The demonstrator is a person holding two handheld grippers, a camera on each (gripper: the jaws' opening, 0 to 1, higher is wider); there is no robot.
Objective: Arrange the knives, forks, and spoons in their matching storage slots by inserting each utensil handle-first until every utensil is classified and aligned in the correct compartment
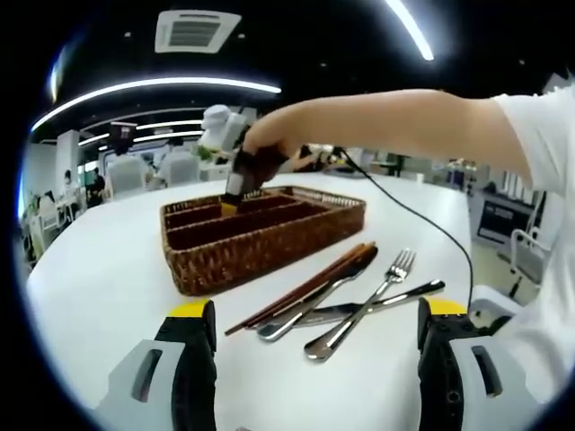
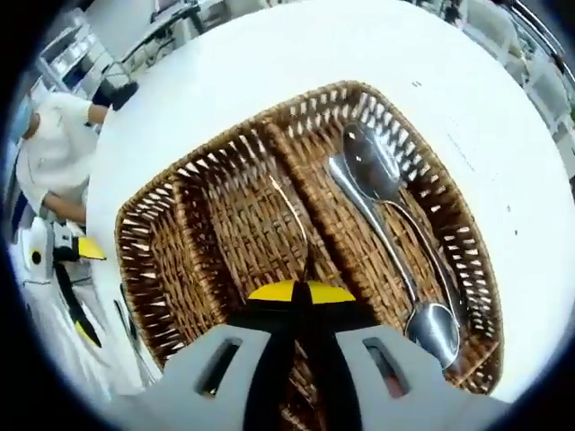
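left gripper view
risk: the fork (image 1: 364,301), knife (image 1: 316,296) and other pieces lie crossed in one pile on the white table (image 1: 99,278); lifting one would likely drag or flip a neighbour.
chopsticks: brown pair (image 1: 301,287) lies touching the knife; the task names no slot for them, so a mis-sort is possible.
left gripper (image 1: 316,346): jaws wide apart, holding nothing, low over the table just short of the pile.
wicker tray (image 1: 260,238): beyond the pile, well apart from this gripper; the right gripper (image 1: 235,193) is down in its far end.

right gripper view
risk: the thin utensil (image 2: 292,220) in the middle slot could settle skewed or ride the divider if let go off-line.
right gripper (image 2: 301,292): jaws drawn together on that utensil's near end, I think; which kind it is and how firm the grip is are hard to tell from the narrow sliver showing.
spoons: two spoons (image 2: 382,193) lie lengthwise in the right slot, bowls at opposite ends, touching.
left slot: looks empty.
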